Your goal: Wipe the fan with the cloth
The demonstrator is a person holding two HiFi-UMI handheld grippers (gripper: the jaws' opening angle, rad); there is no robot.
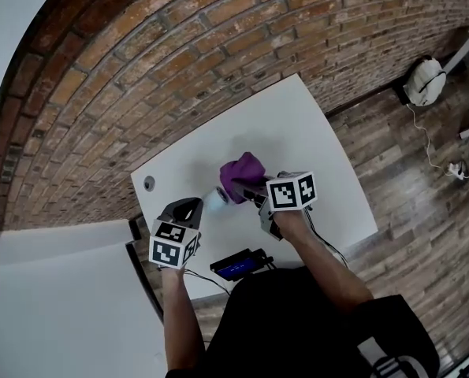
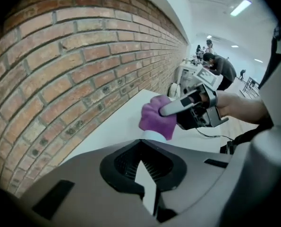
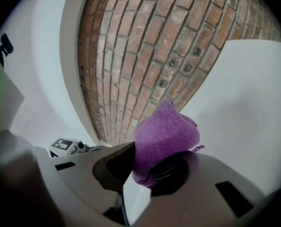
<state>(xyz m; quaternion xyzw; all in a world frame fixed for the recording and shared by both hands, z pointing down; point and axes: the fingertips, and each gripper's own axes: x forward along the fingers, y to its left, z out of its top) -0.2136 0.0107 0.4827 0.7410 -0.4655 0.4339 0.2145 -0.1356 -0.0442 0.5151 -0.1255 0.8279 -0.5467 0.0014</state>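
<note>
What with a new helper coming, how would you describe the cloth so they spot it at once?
Find the white table against the brick wall. Near its middle, the right gripper pinches a bunched cloth, the only purple, fuzzy thing among pale, hard neighbours.

Head view: high above, looking steeply down on white table (image 1: 297,132). Left gripper view: low over the tabletop, looking along brick wall (image 2: 60,70). Right gripper view: close, facing that wall. All three share purple cloth (image 1: 242,176).
</note>
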